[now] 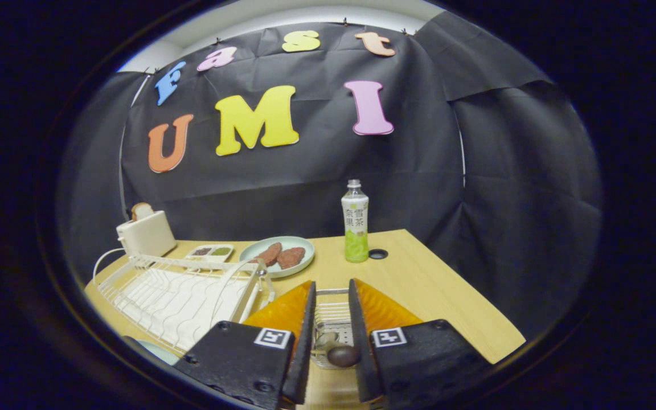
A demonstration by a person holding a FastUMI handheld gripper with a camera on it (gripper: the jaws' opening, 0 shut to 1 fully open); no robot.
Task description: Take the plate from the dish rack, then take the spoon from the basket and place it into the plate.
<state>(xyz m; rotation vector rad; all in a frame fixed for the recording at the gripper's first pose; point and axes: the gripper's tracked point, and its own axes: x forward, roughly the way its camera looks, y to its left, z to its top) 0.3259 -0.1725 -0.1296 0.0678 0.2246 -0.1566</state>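
My gripper (332, 285) is open and hovers low over a small wire basket (332, 312) that lies between and just ahead of the fingers. A spoon (343, 356) with a dark rounded end lies in the basket, in the gap between the fingers and close to the right one; neither finger visibly presses on it. To the left of the fingers lies the white wire dish rack (180, 293), with no dish standing in it. A pale rim of a plate (157, 351) peeks out in front of the rack, beside the left finger.
Beyond the fingers, a light green plate (265, 246) holds two brown pieces of food. A green-labelled bottle (355, 228) stands behind the basket next to a round table hole (378, 254). A white toaster (146, 232) and a small sauce tray (211, 251) are behind the rack.
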